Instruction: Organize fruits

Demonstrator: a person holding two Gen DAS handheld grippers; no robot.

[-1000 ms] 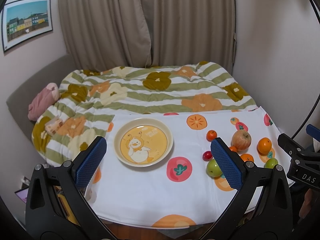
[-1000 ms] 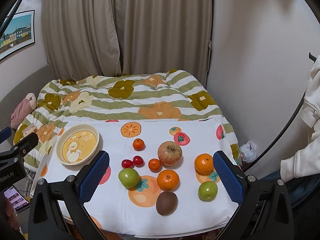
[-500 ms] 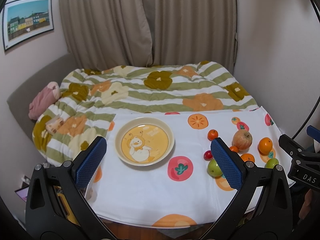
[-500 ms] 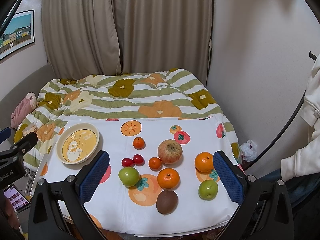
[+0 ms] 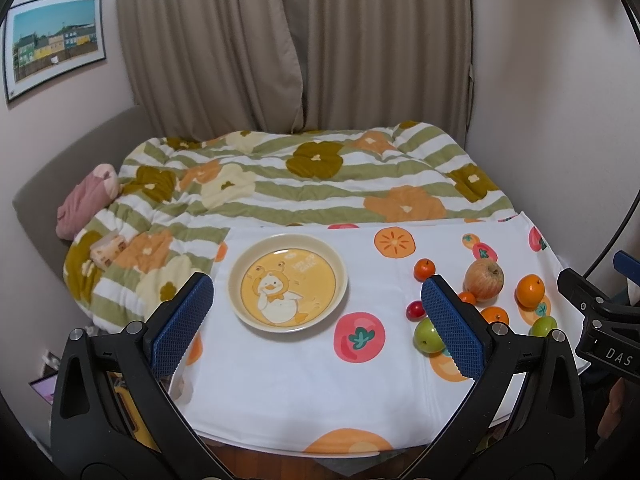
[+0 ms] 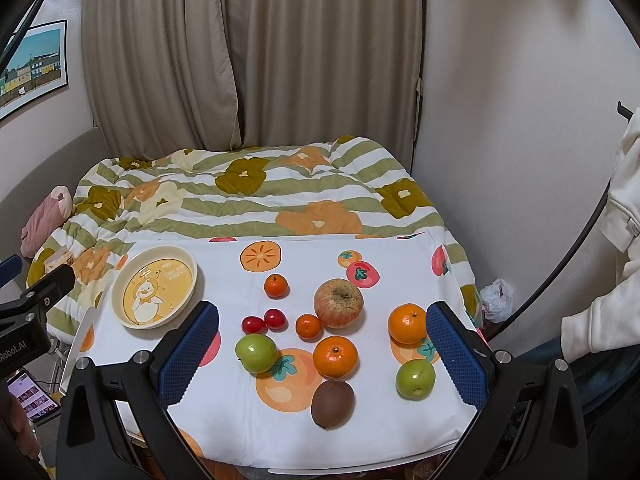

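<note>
A cream plate with a yellow duck picture (image 5: pixel 287 282) (image 6: pixel 154 286) sits empty on the left of the white fruit-print cloth (image 5: pixel 304 376). Several fruits lie loose on the right: a red-yellow apple (image 6: pixel 338 303) (image 5: pixel 483 279), oranges (image 6: pixel 407 323) (image 6: pixel 335 356), small tangerines (image 6: pixel 276 285) (image 6: pixel 308 326), two cherry tomatoes (image 6: pixel 264 320), green apples (image 6: pixel 256 353) (image 6: pixel 415 378) and a brown kiwi (image 6: pixel 333 403). My left gripper (image 5: pixel 318 330) is open and empty, above the table's near edge facing the plate. My right gripper (image 6: pixel 322 354) is open and empty, above the fruit cluster.
The table stands against a bed with a green-striped flower quilt (image 6: pixel 248 196). A pink plush (image 5: pixel 86 204) lies at the bed's left. Curtains and walls are behind. A phone (image 6: pixel 30 394) is at lower left. A person's white sleeve (image 6: pixel 608 280) is at the right.
Both grippers have drifted very slightly; the scene has shifted a little in both views. Nothing was grasped or moved.
</note>
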